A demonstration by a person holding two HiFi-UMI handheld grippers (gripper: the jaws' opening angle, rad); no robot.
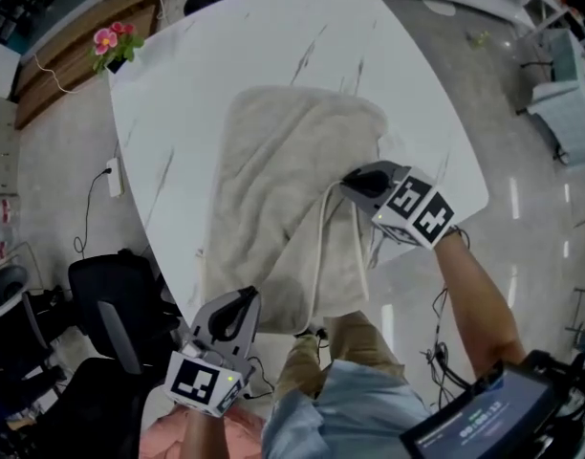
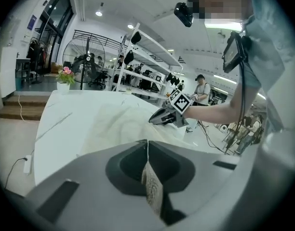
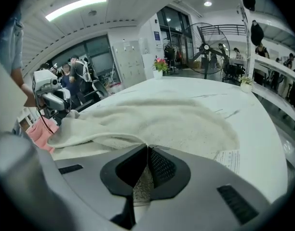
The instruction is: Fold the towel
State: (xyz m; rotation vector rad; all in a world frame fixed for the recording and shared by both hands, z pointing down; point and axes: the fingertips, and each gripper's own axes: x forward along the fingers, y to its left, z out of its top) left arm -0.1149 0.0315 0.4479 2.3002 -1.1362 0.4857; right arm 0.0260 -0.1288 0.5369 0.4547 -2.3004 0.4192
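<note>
A: Left gripper (image 1: pixel 243 301) state?
B: Jaws fully together, with a thin pinch of towel (image 1: pixel 291 175) between the pads. It's at the towel's near-left corner, right by the near rim of the table (image 1: pixel 192 84), aimed away from the person and slightly down. A black office chair (image 1: pixel 116 318) is on the floor to its left.
A: Right gripper (image 1: pixel 353 184)?
B: Also clamped on the towel. Its own view shows a strip of terry cloth running up between the closed jaws. It's further out than the left, low over the towel's right side at about mid-length.
A: Towel layout?
B: Cream, laid lengthwise on the white marbled table. The near edge reaches the table rim in front of the person's knees. The near-right part is raised into a flap that runs from the right gripper back to the near edge. Its hem shows as a curved line over the layer below. The far end lies flat, with rounded corners.
A: Anything else on the table?
B: A printed sheet of paper (image 3: pixel 229 159) just beside the towel's right edge. Can't tell if it's tucked under. A flower pot (image 1: pixel 116 46) with pink blooms is at the far-left corner, well apart from the towel.
A: Past the table?
B: A standing fan (image 3: pixel 207 44) and white shelving (image 2: pixel 147 57).
</note>
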